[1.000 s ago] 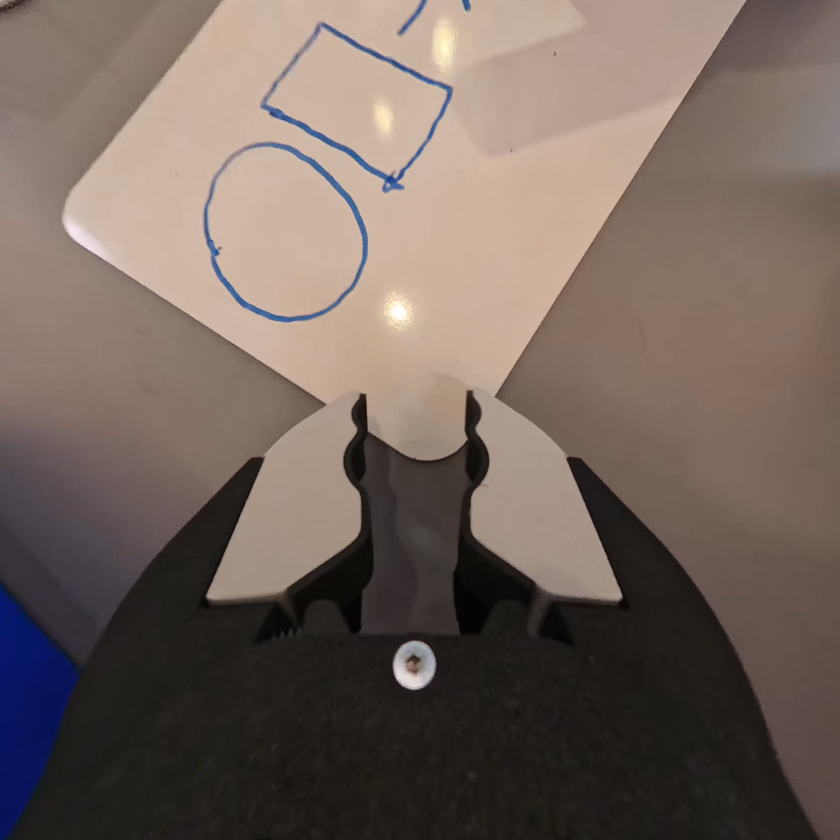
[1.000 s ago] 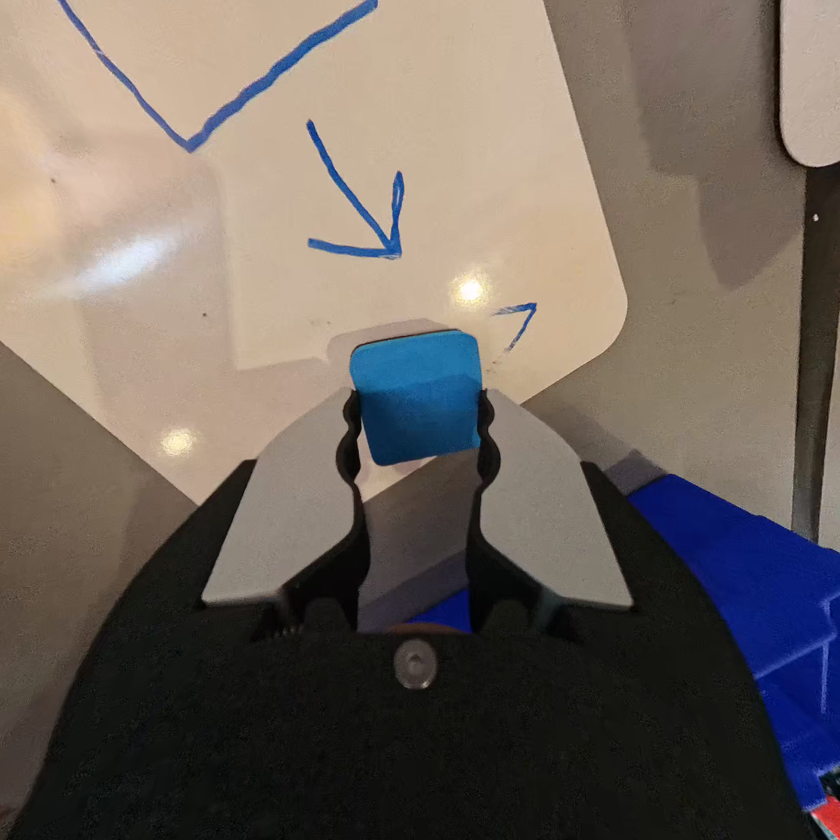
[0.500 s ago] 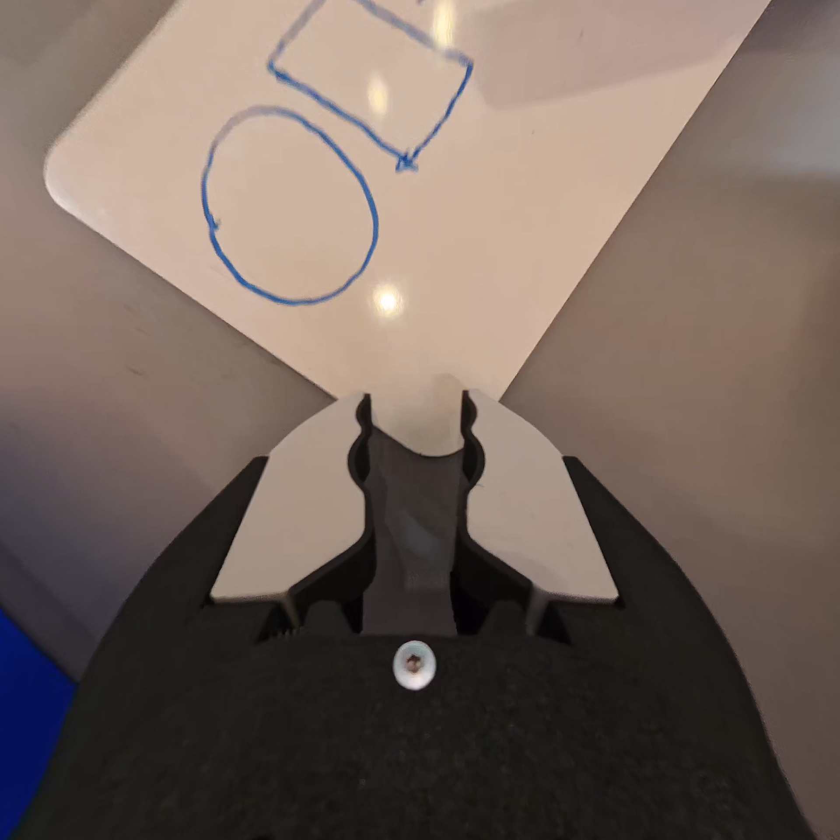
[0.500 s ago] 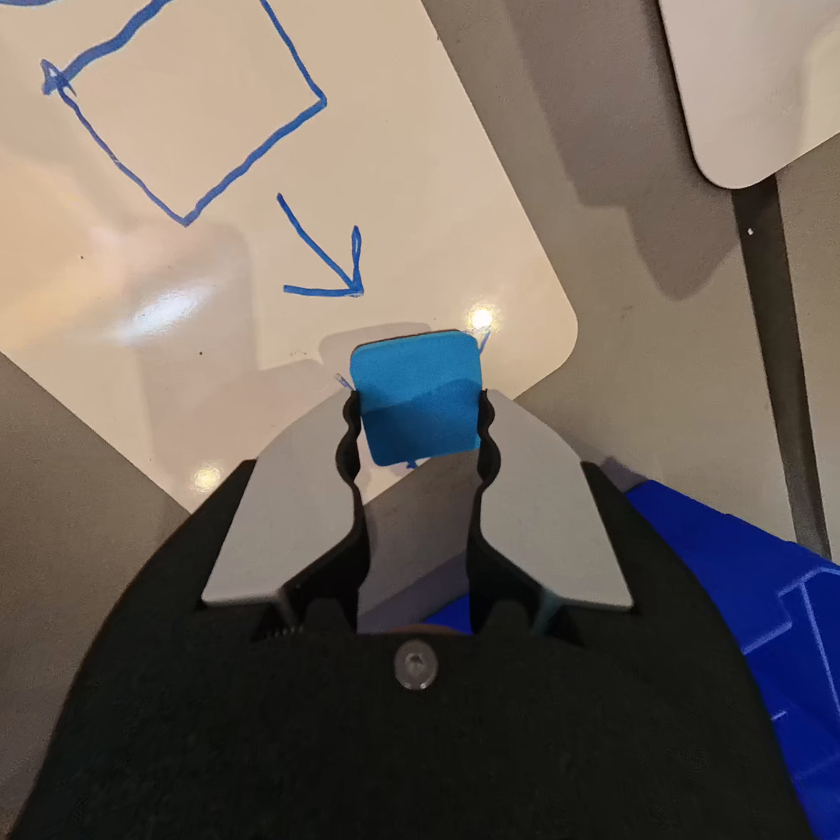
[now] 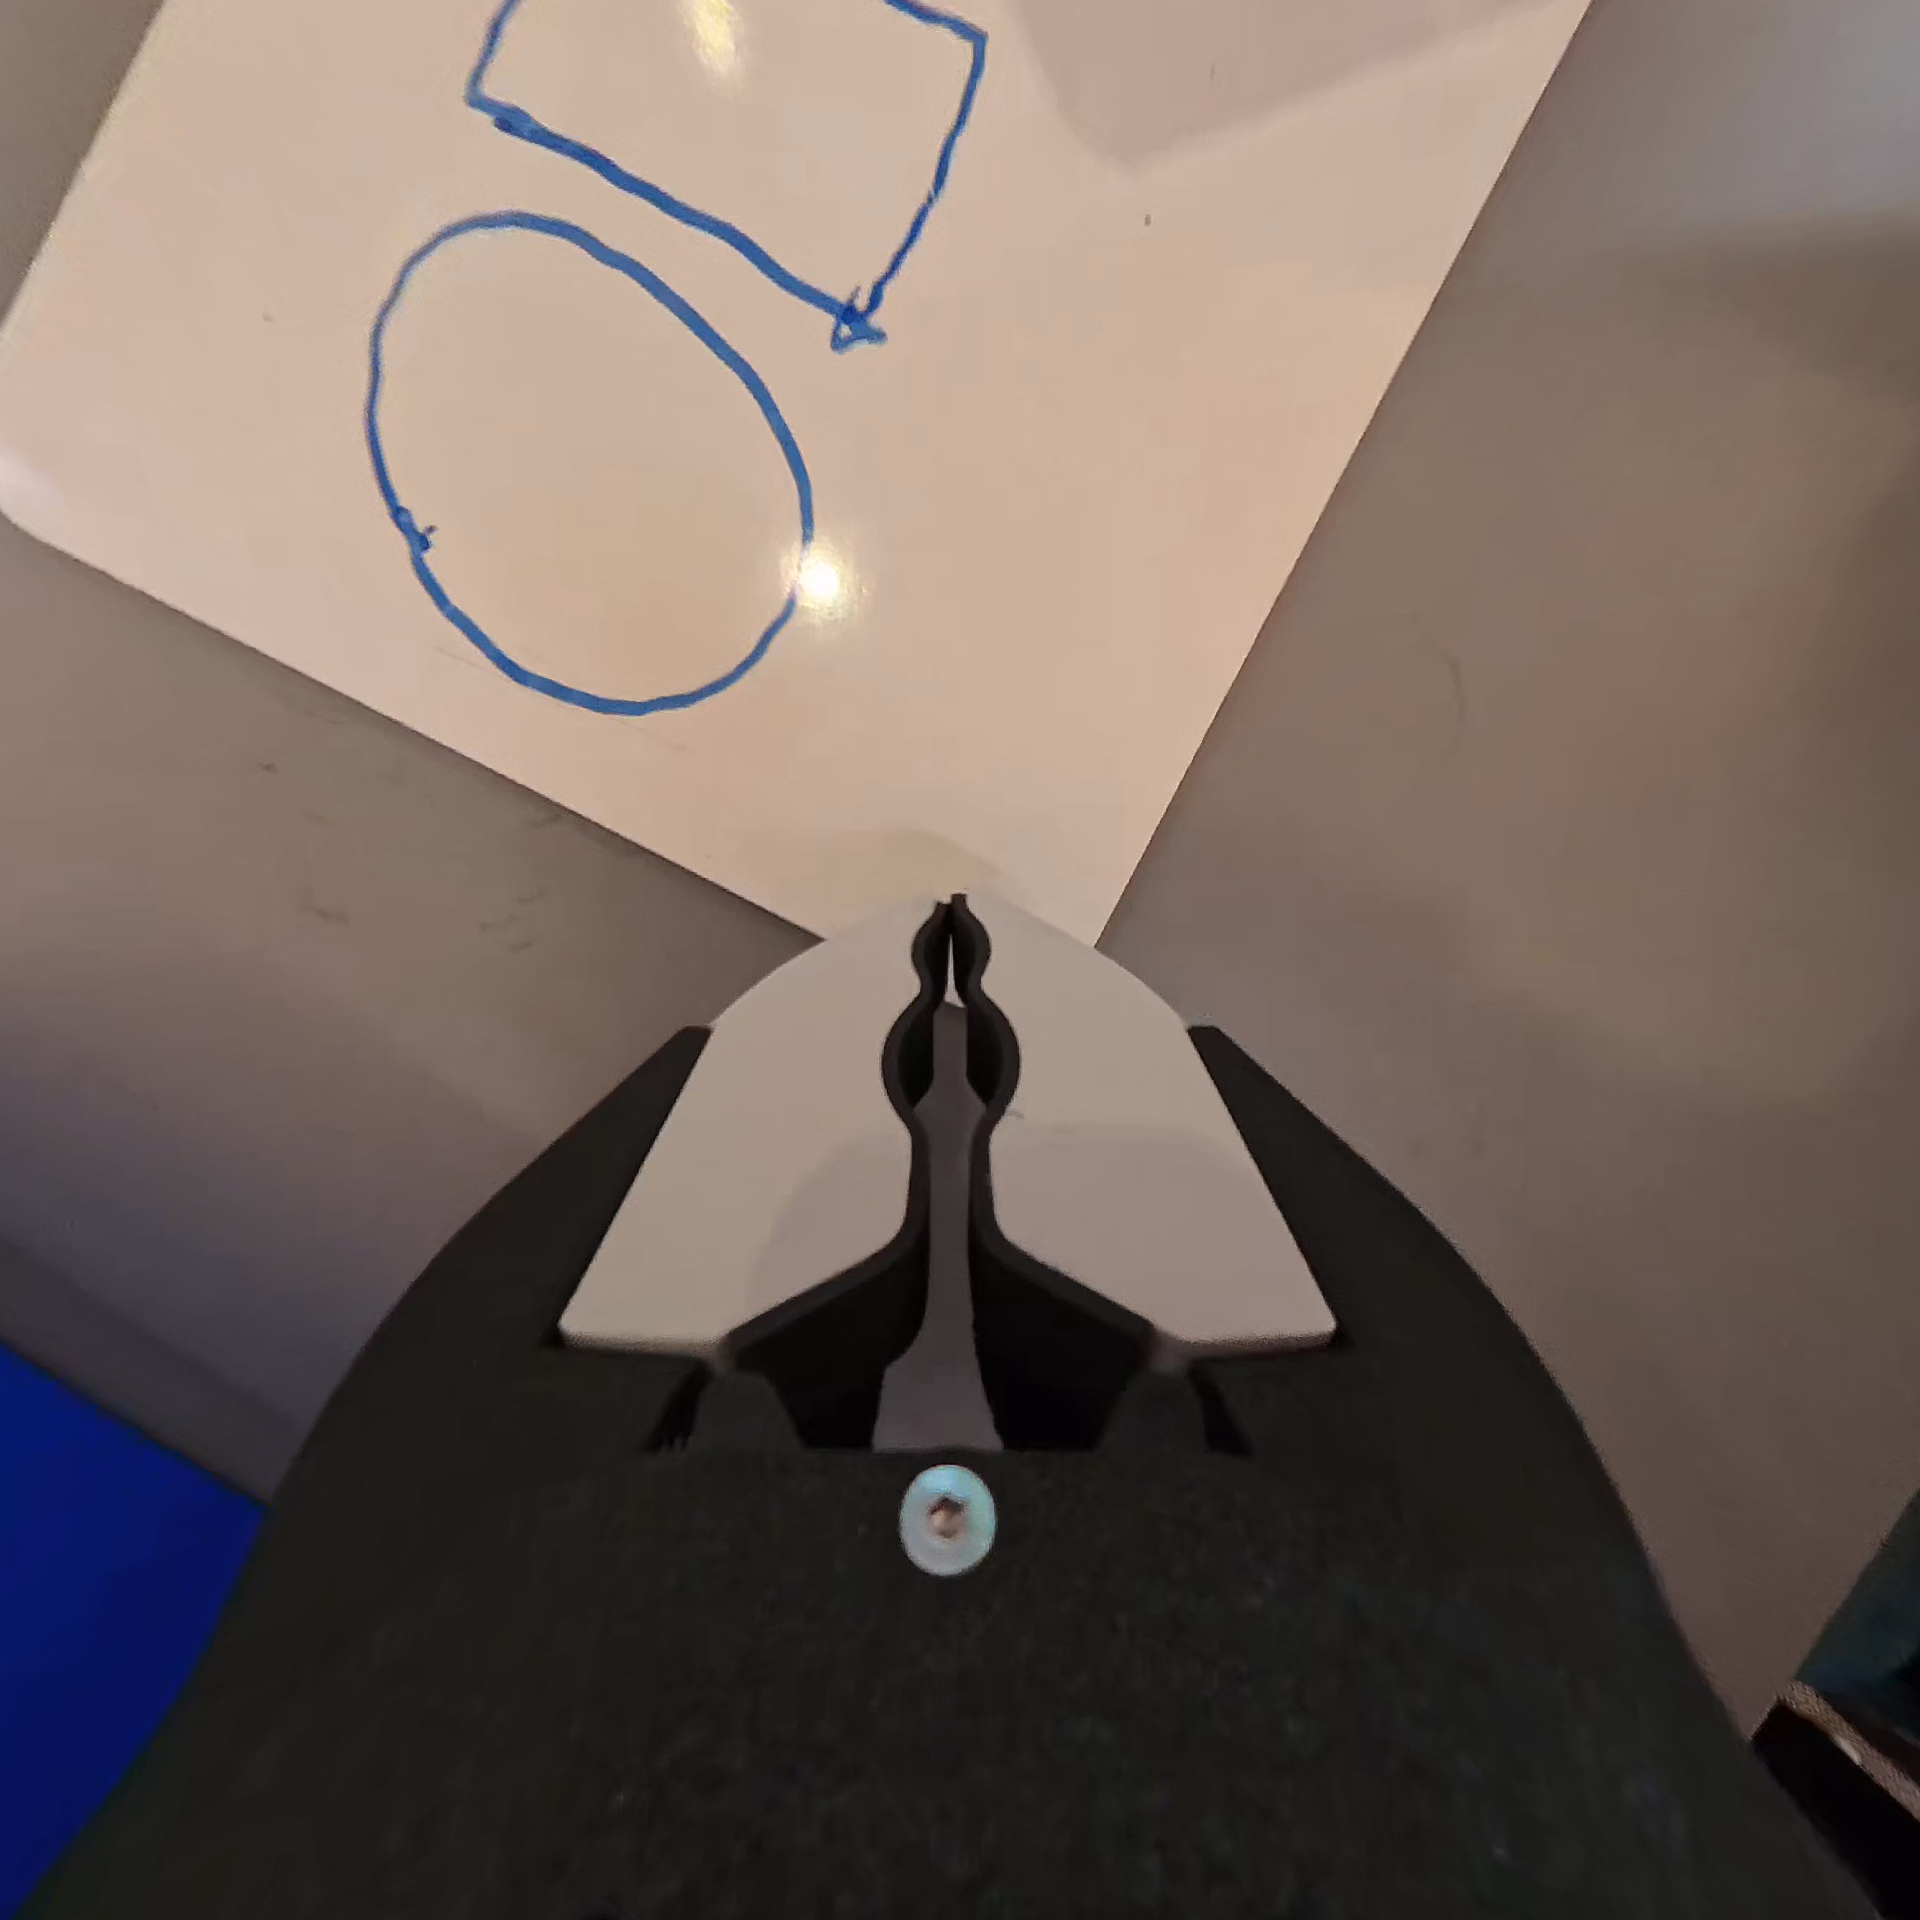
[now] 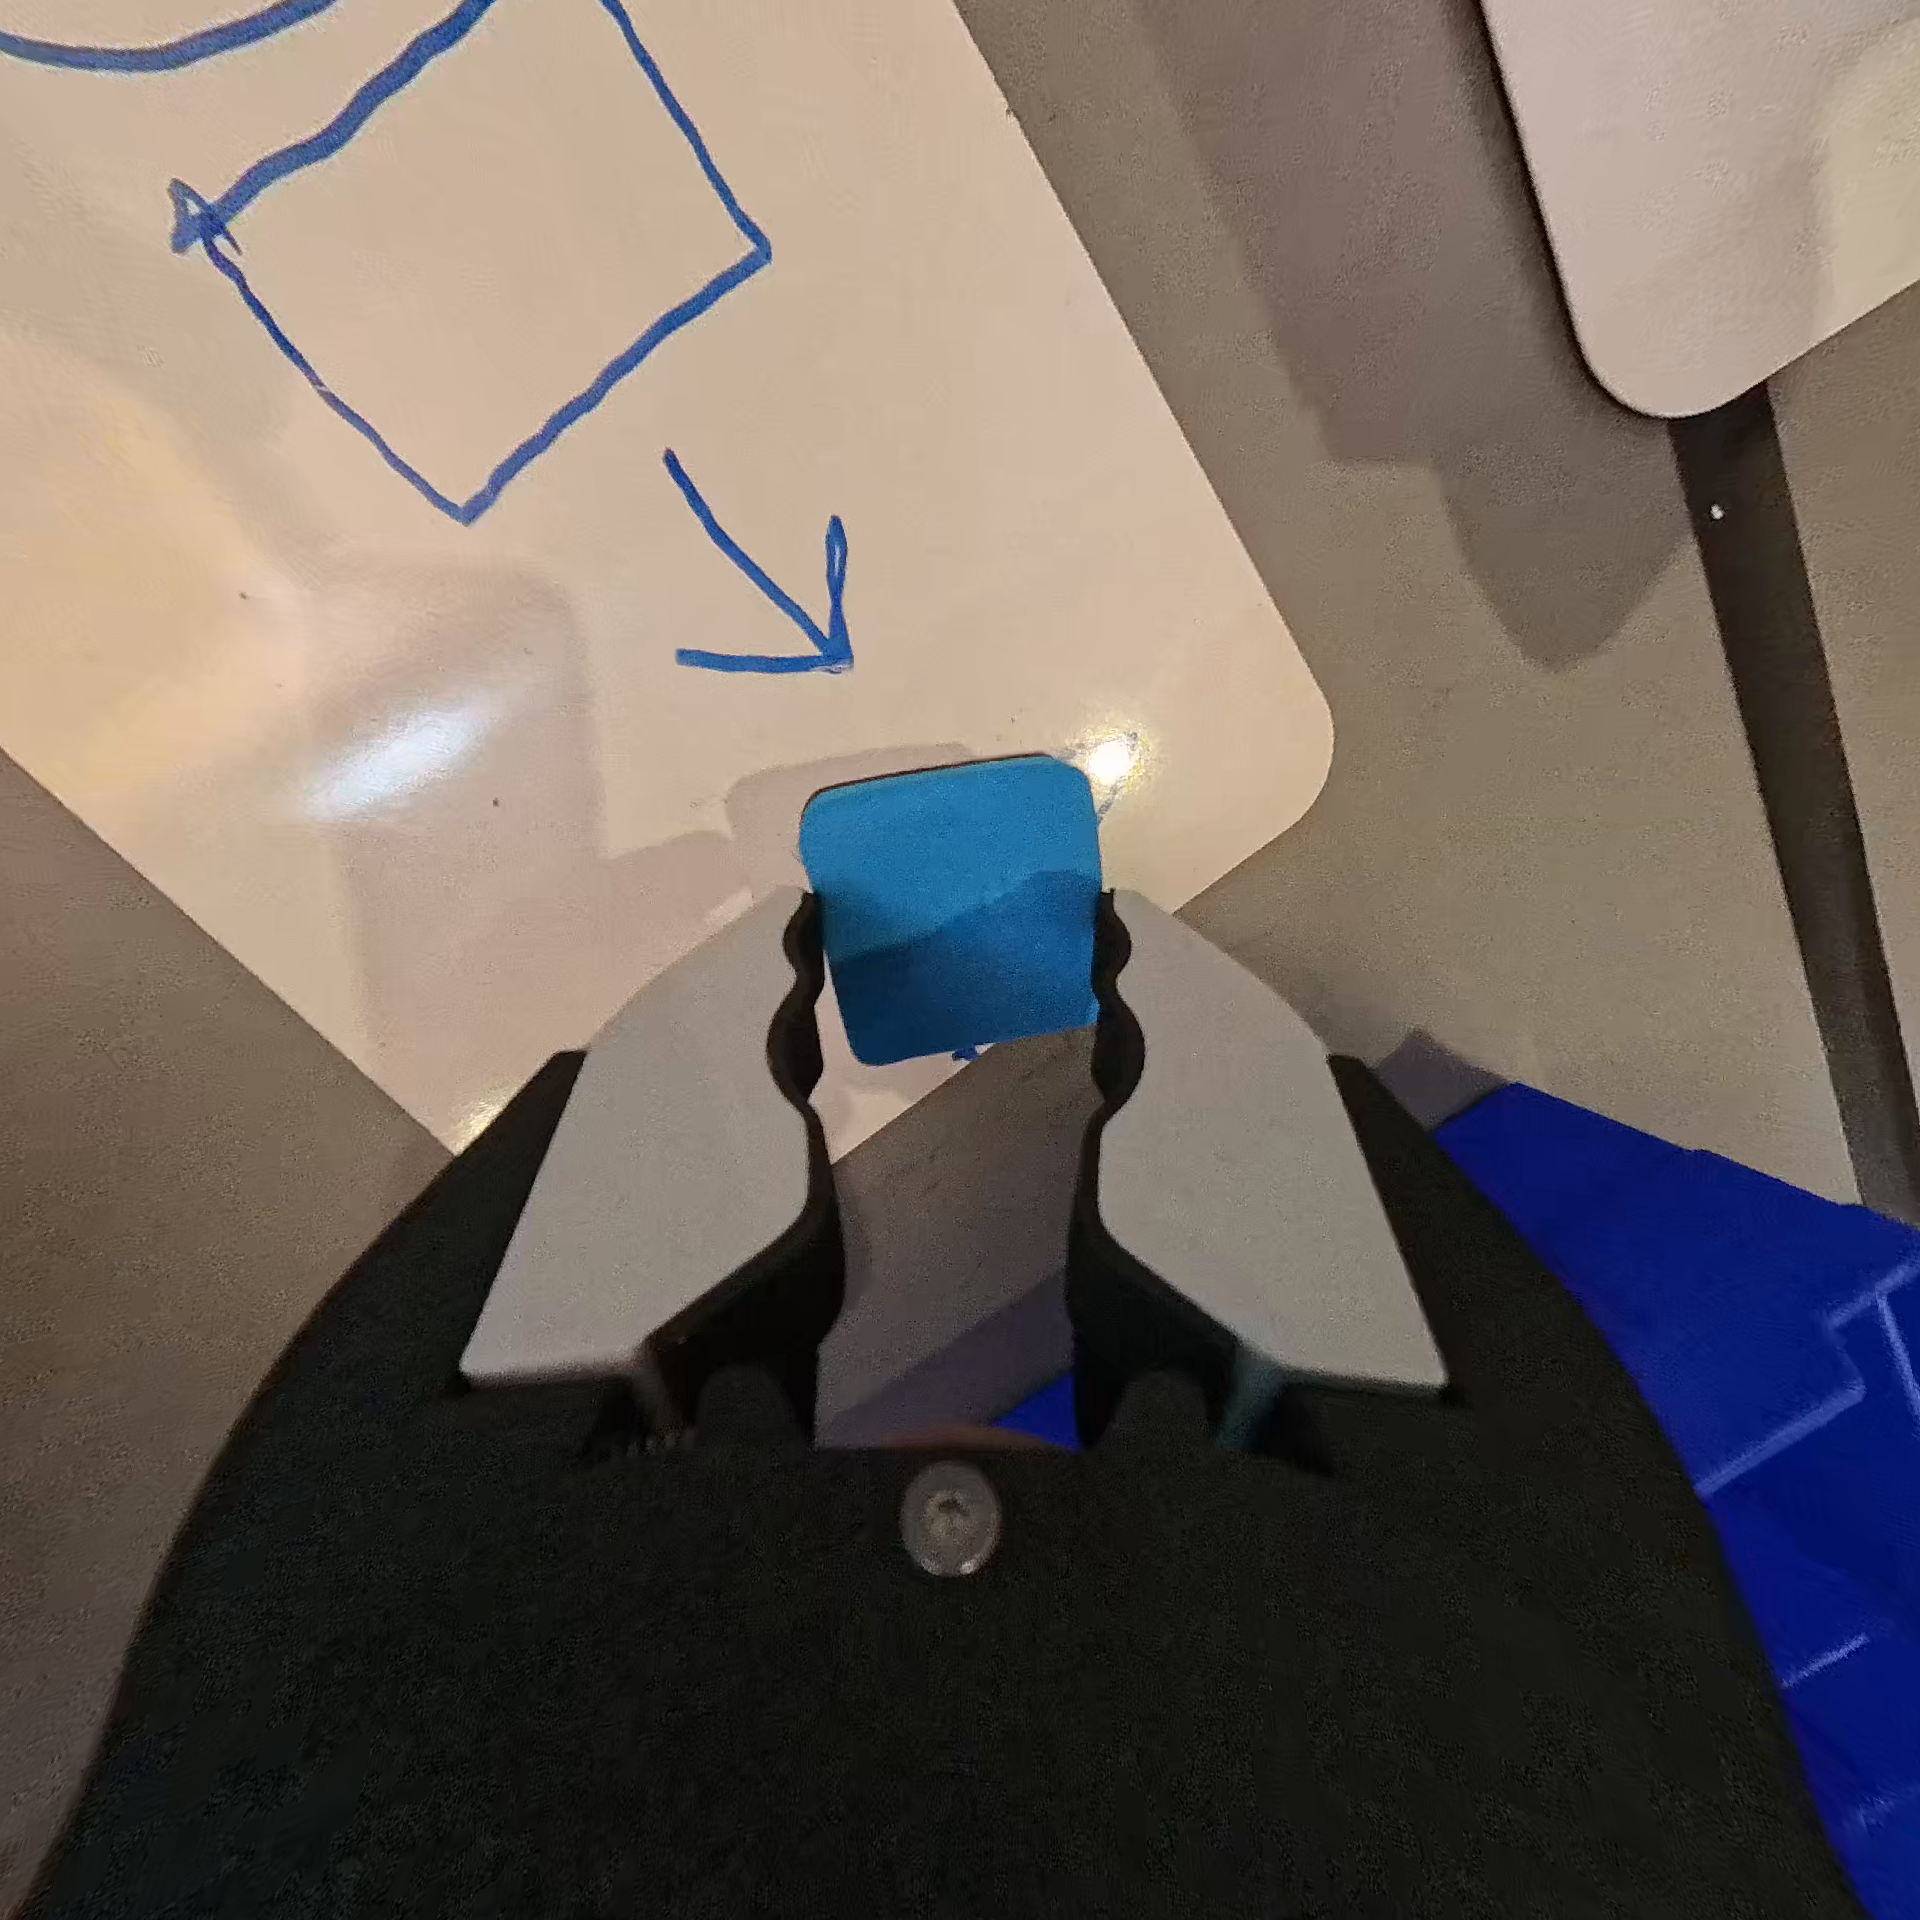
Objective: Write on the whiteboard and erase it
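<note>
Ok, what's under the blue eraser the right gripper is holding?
The blue eraser sits over the whiteboard near its corner, below the drawn arrow. A faint blue mark peeks out beside it. Whatever ink lies directly beneath is covered.

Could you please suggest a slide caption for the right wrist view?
Right gripper holds a blue eraser at the whiteboard corner, below a drawn arrow and square.

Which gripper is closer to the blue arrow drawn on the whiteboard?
Right. The right gripper, shut on the blue eraser, sits just below the arrow near the whiteboard's corner. The left gripper is shut at another corner, by the circle; no arrow shows there.
</note>
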`<state>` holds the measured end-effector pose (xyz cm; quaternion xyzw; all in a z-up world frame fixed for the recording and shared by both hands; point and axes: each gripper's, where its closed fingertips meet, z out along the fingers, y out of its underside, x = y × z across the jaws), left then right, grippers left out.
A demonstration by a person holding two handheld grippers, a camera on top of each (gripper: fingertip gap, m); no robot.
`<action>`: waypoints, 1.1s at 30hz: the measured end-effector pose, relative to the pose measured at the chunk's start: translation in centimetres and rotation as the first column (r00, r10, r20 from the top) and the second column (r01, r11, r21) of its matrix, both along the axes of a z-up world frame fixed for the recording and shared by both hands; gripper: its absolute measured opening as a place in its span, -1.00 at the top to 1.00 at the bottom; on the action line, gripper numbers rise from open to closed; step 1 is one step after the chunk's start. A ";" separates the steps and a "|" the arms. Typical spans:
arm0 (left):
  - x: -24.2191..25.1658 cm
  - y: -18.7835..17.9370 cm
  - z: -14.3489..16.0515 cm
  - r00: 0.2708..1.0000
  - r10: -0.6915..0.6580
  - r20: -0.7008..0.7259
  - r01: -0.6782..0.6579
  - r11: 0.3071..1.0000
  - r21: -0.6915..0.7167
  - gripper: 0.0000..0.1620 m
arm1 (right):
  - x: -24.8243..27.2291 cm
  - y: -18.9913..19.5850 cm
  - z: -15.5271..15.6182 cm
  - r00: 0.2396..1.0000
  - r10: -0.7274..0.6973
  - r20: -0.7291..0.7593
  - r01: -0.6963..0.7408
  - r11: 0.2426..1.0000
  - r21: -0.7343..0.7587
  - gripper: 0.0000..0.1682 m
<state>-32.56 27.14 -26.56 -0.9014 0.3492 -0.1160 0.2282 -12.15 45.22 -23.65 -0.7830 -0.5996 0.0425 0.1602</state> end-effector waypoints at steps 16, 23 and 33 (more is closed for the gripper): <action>2.4 -0.3 -1.5 0.996 -0.063 -0.068 0.061 0.997 -0.039 1.00 | -2.0 -1.5 -3.2 0.961 0.212 0.177 -0.208 0.977 -0.041 0.42; 2.5 -0.3 -1.5 0.997 -0.055 -0.051 0.053 0.998 -0.040 1.00 | -1.4 0.7 -3.0 0.986 0.108 0.129 -0.097 0.991 -0.090 0.42; 2.5 -0.2 -1.4 0.999 -0.043 -0.019 0.043 0.998 -0.037 1.00 | -4.7 -0.6 -3.1 0.987 0.139 0.082 -0.131 0.987 -0.094 0.42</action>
